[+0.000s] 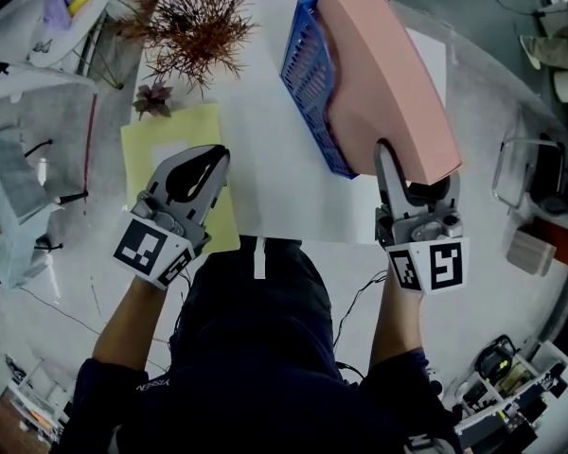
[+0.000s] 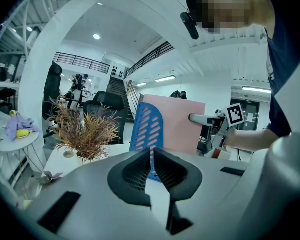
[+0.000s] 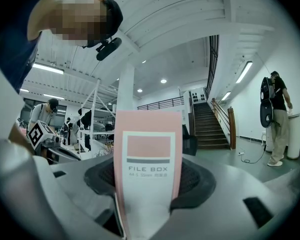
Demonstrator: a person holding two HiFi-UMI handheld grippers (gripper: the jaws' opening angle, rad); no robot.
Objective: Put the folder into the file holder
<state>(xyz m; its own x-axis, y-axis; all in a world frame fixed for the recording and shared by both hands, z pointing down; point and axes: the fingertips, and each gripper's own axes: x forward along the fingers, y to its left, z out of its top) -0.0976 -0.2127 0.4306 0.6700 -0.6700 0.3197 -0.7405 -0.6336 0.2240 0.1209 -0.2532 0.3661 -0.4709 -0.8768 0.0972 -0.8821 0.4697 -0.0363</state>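
Right hand-held gripper (image 1: 396, 165) clamping folder (image 1: 388, 74), file holder (image 1: 308, 64) beside, left hand-held gripper (image 1: 218, 157) closed, plant (image 1: 194, 26)

The head view looks steeply down from over the person (image 1: 256, 348) onto the white table (image 1: 265, 187). The left gripper view looks low across it, far and rightward, sharing the pink folder (image 2: 177, 126) and blue file holder (image 2: 147, 129). The right gripper view sits close against the folder's spine.
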